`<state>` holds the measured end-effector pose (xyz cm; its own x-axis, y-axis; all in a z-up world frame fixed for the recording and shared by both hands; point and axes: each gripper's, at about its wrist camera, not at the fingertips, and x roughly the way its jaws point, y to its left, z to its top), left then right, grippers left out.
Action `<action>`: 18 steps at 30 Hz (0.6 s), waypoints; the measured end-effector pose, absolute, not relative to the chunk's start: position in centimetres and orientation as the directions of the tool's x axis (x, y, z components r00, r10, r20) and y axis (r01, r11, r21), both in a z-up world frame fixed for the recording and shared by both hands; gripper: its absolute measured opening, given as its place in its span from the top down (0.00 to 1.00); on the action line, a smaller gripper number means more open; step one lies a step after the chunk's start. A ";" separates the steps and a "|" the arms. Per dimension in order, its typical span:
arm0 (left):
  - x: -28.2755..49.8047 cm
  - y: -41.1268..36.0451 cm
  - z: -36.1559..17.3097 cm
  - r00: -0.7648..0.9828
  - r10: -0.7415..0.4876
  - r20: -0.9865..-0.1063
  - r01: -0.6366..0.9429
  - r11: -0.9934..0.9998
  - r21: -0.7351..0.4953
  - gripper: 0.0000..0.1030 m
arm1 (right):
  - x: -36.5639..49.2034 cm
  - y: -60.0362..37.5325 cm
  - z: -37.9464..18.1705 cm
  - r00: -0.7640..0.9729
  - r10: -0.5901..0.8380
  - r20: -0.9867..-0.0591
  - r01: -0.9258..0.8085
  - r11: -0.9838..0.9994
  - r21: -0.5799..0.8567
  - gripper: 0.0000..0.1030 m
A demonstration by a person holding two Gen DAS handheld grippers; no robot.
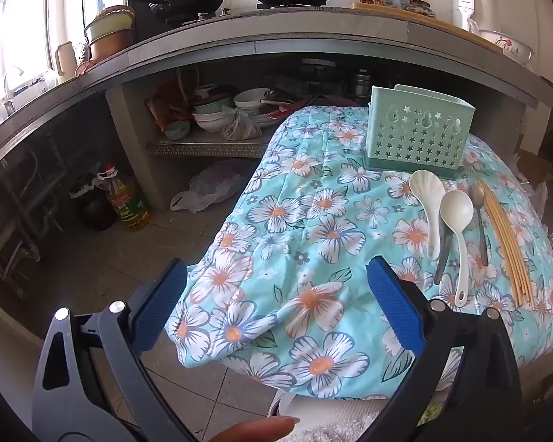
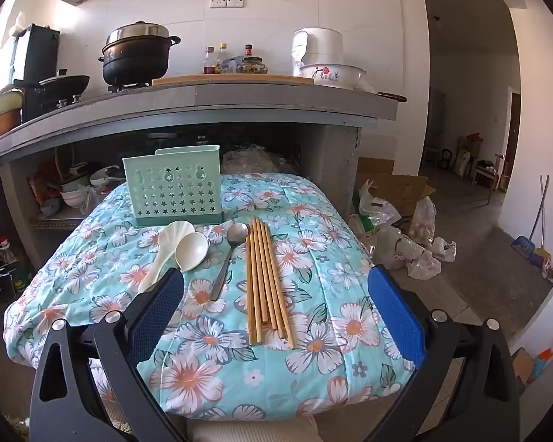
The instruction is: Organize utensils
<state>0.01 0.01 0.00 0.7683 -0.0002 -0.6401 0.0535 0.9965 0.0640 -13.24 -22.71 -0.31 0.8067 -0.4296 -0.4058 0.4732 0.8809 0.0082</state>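
A mint-green utensil holder (image 2: pixel 173 191) (image 1: pixel 418 136) with star holes stands at the far side of a table under a floral cloth (image 2: pixel 313 294) (image 1: pixel 295 228). In front of it lie two white spoons (image 2: pixel 191 245) (image 1: pixel 457 213), a metal spoon (image 2: pixel 228 258) (image 1: pixel 477 202) and a bundle of several wooden chopsticks (image 2: pixel 265 280) (image 1: pixel 505 243). My right gripper (image 2: pixel 276 276) hovers open above the near ends of the chopsticks, nothing between its blue pads (image 2: pixel 396 313). My left gripper (image 1: pixel 276 269) is open over the cloth's left corner, left of the utensils.
Behind the table runs a concrete counter (image 2: pixel 276 99) with a black pot (image 2: pixel 136 55), a pan, bottles and a white appliance. Bowls crowd the shelf under it. An oil bottle (image 1: pixel 123 199) and plastic bags (image 2: pixel 420 250) sit on the floor. A fingertip (image 1: pixel 254 431) shows below the left gripper.
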 end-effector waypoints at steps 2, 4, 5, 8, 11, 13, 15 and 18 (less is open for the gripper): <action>0.0 0.0 0.0 0.767 0.001 -0.641 0.054 0.996 0.066 0.08 | -13.2 -22.7 -0.3 0.804 -0.431 -0.409 0.475 0.880 0.005 0.05; 0.0 0.0 0.0 0.769 -0.001 -0.640 0.054 0.996 0.065 0.08 | -13.2 -22.7 -0.3 0.803 -0.432 -0.411 0.476 0.879 0.006 0.05; 0.0 0.0 0.0 0.767 -0.003 -0.642 0.057 0.996 0.063 0.08 | -13.2 -22.7 -0.3 0.803 -0.432 -0.411 0.476 0.880 0.006 0.05; 0.0 -0.1 0.0 0.767 -0.008 -0.642 0.062 0.996 0.062 0.08 | -13.2 -22.7 -0.3 0.803 -0.432 -0.412 0.476 0.879 0.006 0.05; -0.4 -0.3 0.1 0.767 -0.011 -0.642 0.063 0.996 0.058 0.08 | -13.2 -22.7 -0.4 0.805 -0.431 -0.408 0.473 0.881 0.004 0.05; -0.4 -0.4 0.1 0.765 -0.014 -0.644 0.066 0.996 0.057 0.08 | -13.2 -22.8 -0.4 0.806 -0.431 -0.405 0.473 0.881 0.004 0.05; -0.2 -0.6 0.0 0.763 -0.021 -0.646 0.074 0.996 0.055 0.08 | -13.1 -22.8 -0.5 0.806 -0.430 -0.406 0.473 0.881 0.005 0.05; -0.1 -0.6 -0.1 0.762 -0.034 -0.647 0.090 0.995 0.054 0.08 | -13.1 -22.9 -0.5 0.806 -0.431 -0.406 0.473 0.881 0.005 0.05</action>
